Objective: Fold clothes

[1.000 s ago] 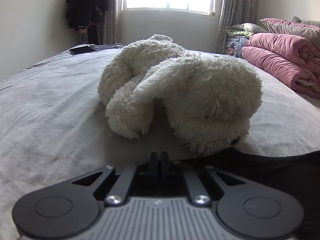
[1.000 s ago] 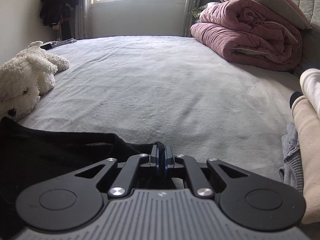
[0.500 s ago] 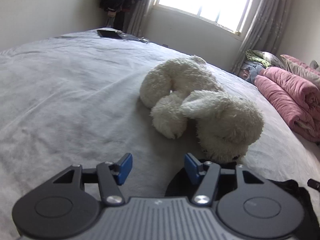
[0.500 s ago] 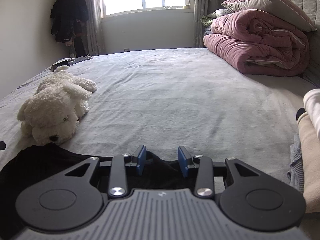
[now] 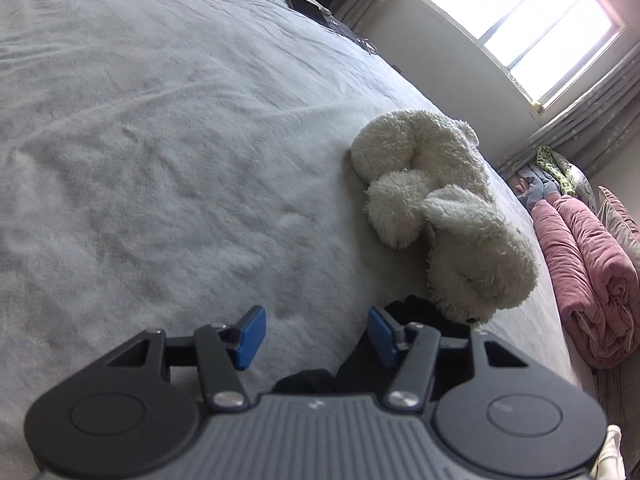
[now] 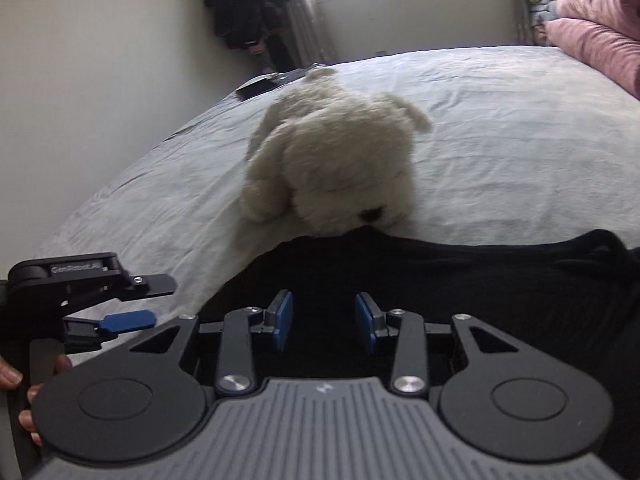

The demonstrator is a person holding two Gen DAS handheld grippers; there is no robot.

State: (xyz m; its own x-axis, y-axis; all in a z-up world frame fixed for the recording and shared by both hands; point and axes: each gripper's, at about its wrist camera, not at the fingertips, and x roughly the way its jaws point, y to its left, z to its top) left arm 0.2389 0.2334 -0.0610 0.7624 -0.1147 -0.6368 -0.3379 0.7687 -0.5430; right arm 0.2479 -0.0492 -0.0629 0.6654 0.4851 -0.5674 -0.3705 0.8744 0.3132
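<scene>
Left wrist view: the left gripper (image 5: 312,338) hangs over a grey bed (image 5: 168,152), its blue-padded jaws standing well apart with nothing between them. A black garment (image 5: 360,364) lies bunched just under and behind the jaw on the right side of the view, its edge poking out past that pad; the pads do not press it. Beyond the jaws and to their right, a white plush dog (image 5: 444,216) lies on the sheet, its nose touching the garment's far edge. Far right, a rolled pink quilt (image 5: 592,280) sits at the bed's head.

Right wrist view: the right gripper (image 6: 324,326) hovers over the same black garment (image 6: 460,280), which spreads dark and flat beneath and ahead of its jaws. These stand partly open, narrower than the left pair, gripping nothing. The plush dog (image 6: 332,168) lies straight ahead, just past the cloth's far edge. To the left of the jaws the left gripper (image 6: 120,300) shows side-on, with a person's fingertips (image 6: 12,376) on its handle.

Progress: the garment looks laid out, and no finished fold shows; the folding itself seems largely still to do.

Change: a second ago both pairs of jaws were shut, with black cloth at their tips. Now both have let go. The left view has rolled markedly, and the right one has swung toward the dog.
</scene>
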